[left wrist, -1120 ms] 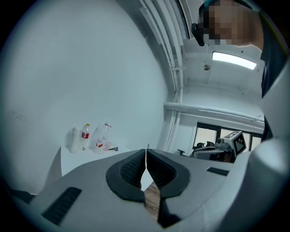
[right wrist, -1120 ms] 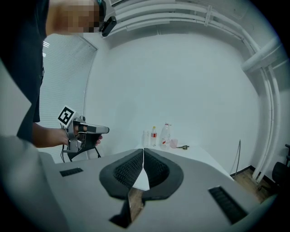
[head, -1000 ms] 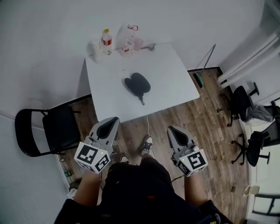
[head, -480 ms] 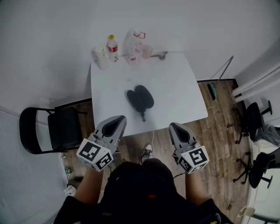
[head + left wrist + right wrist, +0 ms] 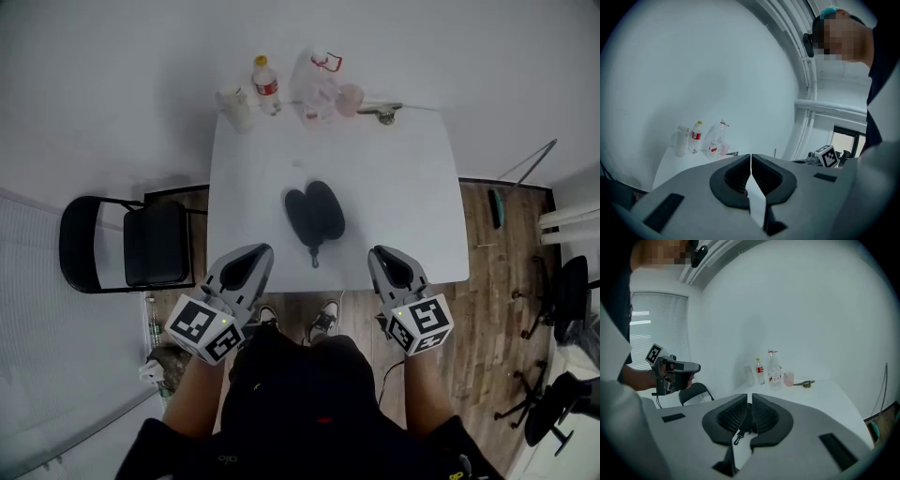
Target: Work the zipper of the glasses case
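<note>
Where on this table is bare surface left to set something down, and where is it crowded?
Widest bare patch: right of the glasses case, out to the right edge of the table. A narrower strip lies between the case and the left edge, another between the case and the far row. The far edge is crowded: bottles, a pink cup.

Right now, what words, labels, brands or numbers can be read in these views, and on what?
Nothing here reads as text.
Small bottle: red label, print too small to read.
Large clear bottle: red label, too blurred to read.
Left gripper and right gripper: square black-and-white markers, no letters.
Glasses case: no print visible.
</note>
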The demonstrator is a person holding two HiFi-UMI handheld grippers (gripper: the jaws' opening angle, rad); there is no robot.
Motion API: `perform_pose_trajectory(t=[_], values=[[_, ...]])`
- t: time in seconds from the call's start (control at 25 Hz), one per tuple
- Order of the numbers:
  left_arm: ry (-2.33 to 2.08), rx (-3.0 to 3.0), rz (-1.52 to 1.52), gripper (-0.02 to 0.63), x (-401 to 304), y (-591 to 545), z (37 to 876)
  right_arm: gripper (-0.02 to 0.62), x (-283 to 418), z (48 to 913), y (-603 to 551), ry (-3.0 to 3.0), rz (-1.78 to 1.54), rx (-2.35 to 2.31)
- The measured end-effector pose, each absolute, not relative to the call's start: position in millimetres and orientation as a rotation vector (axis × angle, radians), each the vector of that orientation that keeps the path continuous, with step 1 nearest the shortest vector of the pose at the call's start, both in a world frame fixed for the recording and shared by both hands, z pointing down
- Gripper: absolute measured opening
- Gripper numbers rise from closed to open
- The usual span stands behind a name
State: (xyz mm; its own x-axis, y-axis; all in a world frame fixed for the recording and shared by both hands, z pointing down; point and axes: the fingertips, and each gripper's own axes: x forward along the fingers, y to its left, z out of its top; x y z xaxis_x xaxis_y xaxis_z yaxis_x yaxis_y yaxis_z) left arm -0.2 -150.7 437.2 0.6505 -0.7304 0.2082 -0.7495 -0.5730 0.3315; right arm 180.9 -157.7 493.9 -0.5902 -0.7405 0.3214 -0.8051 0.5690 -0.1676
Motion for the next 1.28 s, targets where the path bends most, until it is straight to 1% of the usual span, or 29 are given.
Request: perform_pose_trajectory(t=[0.12,0.16,0.2,0.24,0.64,0.88,1.12,1.16,1.24,1.28], values=[[-1.184,2.45,0.078,0.025,-7,-158,445,0.026,171,511,-171,-2.566,0.459,1.256],[-1.181,2.446,0.077,0.025,-9,-161,448,0.05,167,517,-176,-2.556,0.465,1.241],[-1.175,2.443,0.077,0.025,-12,-163,451,0.104,163,523,-181,-2.545,0.473,1.229],[-1.165,2.443,0.077,0.025,-14,-166,455,0.123,159,529,-186,-2.531,0.482,1.224],[-1.087,2.457,0.091,0.025,-39,-188,472,0.173,140,611,-239,-2.285,0.543,1.242],[-1.077,2.426,0.101,0.025,-52,-193,488,0.173,130,686,-270,-2.087,0.579,1.167],[-1.055,2.416,0.101,0.025,-54,-195,499,0.172,135,726,-275,-1.935,0.632,1.151],[-1.052,2.415,0.101,0.025,-54,-195,499,0.151,136,728,-275,-1.929,0.641,1.164],[-1.044,2.414,0.096,0.025,-53,-195,499,0.067,139,728,-276,-1.93,0.654,1.193],[-1.039,2.412,0.086,0.025,-52,-194,498,0.058,139,727,-276,-1.938,0.667,1.203]])
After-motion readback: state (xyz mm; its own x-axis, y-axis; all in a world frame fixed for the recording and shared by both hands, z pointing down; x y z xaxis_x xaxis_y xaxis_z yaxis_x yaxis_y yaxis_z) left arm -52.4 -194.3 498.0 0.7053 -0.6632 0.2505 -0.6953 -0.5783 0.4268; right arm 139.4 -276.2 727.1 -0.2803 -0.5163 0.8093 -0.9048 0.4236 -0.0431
